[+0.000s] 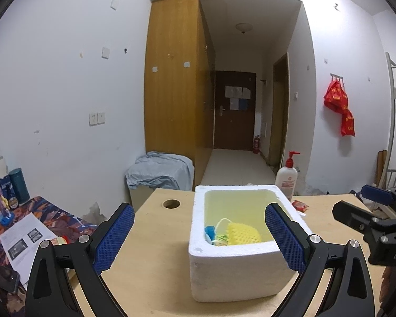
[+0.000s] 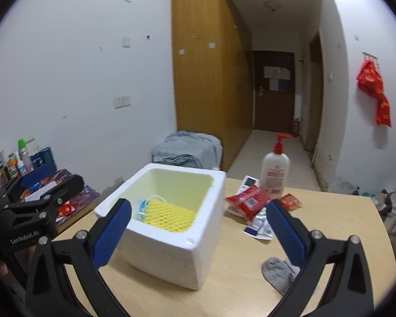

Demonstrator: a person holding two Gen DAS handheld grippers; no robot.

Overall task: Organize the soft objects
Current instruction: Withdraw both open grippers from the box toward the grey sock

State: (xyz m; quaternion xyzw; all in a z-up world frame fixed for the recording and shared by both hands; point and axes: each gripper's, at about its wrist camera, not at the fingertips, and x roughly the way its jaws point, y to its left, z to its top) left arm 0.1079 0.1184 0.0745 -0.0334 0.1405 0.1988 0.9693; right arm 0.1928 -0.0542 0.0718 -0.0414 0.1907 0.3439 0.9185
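Just beside right tongs (image 2: 198,233), sock (image 2: 279,273).

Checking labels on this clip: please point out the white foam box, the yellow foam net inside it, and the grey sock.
white foam box (image 2: 169,259), right wrist view, front wall.
yellow foam net (image 2: 166,215), right wrist view, mesh middle.
grey sock (image 2: 278,272), right wrist view, crumpled middle.

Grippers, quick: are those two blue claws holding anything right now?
Left gripper: open, holding nothing.
Right gripper: open, holding nothing.
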